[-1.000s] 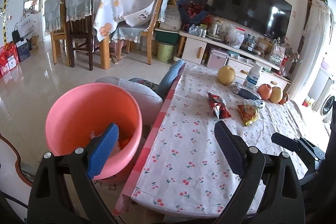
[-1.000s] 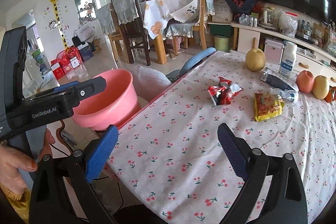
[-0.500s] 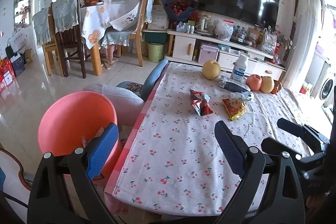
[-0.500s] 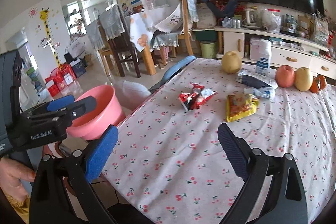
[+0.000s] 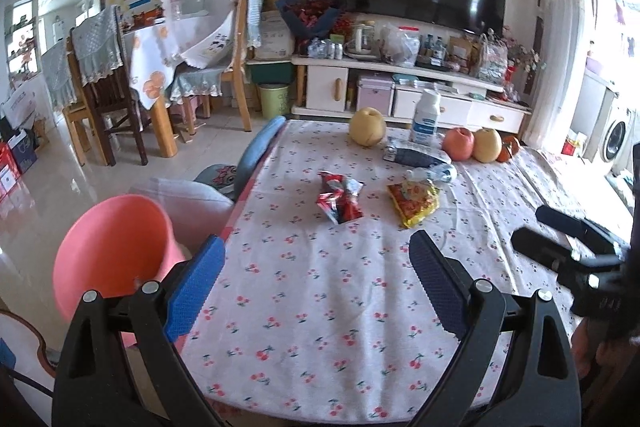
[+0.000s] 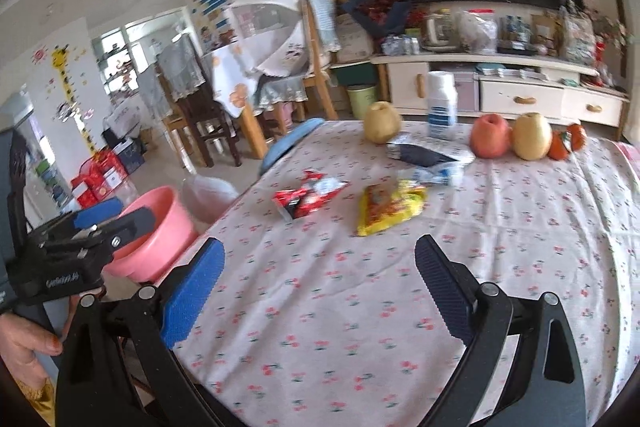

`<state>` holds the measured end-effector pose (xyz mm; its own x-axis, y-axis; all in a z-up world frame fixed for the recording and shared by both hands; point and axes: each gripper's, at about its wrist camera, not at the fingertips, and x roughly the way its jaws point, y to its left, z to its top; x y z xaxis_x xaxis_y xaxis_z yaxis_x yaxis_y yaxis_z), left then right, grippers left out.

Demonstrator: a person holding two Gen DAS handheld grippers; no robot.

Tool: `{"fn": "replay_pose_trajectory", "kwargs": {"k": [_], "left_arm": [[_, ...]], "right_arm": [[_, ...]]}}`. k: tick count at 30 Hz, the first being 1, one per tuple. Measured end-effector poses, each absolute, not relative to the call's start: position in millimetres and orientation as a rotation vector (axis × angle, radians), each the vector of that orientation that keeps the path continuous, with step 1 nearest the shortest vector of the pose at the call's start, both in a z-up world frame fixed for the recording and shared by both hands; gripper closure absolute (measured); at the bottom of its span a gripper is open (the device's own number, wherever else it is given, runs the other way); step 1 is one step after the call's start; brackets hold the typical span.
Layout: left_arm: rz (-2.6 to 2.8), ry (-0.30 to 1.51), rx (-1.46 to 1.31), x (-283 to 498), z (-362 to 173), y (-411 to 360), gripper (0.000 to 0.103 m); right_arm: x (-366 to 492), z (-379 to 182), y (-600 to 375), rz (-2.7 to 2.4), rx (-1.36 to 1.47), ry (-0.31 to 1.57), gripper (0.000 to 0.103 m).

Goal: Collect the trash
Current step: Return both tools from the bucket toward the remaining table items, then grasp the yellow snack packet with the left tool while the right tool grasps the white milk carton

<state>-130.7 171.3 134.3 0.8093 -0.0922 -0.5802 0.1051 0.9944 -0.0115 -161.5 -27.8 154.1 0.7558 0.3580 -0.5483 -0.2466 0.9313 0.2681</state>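
A red snack wrapper (image 5: pixel 340 197) and a yellow snack wrapper (image 5: pixel 414 201) lie mid-table on the cherry-print cloth (image 5: pixel 320 287); they also show in the right wrist view, red (image 6: pixel 308 199) and yellow (image 6: pixel 386 213). A crumpled clear wrapper (image 5: pixel 432 173) and a dark packet (image 5: pixel 416 157) lie behind them. A pink basin (image 5: pixel 108 251) stands off the table's left edge, also in the right wrist view (image 6: pixel 154 237). My left gripper (image 5: pixel 316 281) is open and empty over the table's near part. My right gripper (image 6: pixel 318 285) is open and empty, short of the wrappers.
Pears (image 5: pixel 367 127), an apple (image 5: pixel 460 143) and a white bottle (image 5: pixel 425 123) stand at the table's far end. A blue chair back (image 5: pixel 260 151) and grey cushion (image 5: pixel 188 199) sit at the left edge. Dining chairs and a TV cabinet stand beyond.
Both grippers have swung right, from the pink basin toward the table and the wrappers. The basin has slid to the left of both views. Both stay open and empty.
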Motion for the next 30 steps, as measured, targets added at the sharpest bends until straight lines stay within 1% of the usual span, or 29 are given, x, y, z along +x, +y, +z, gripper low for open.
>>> {"fn": "replay_pose_trajectory", "kwargs": {"k": [7, 15, 21, 30], "left_arm": [[-0.170, 0.651, 0.034, -104, 117, 132, 0.009], [-0.251, 0.730, 0.004, -52, 83, 73, 0.009], [-0.257, 0.789, -0.055, -7, 54, 44, 0.009], [-0.198, 0.867, -0.185, 44, 22, 36, 0.010]], "right_arm": [[-131, 133, -89, 0.200, 0.232, 0.685, 0.008], [-79, 102, -146, 0.086, 0.332, 0.749, 0.008], [-44, 83, -158, 0.091, 0.369, 0.791, 0.008], [10, 75, -154, 0.165, 0.315, 0.791, 0.008]]}}
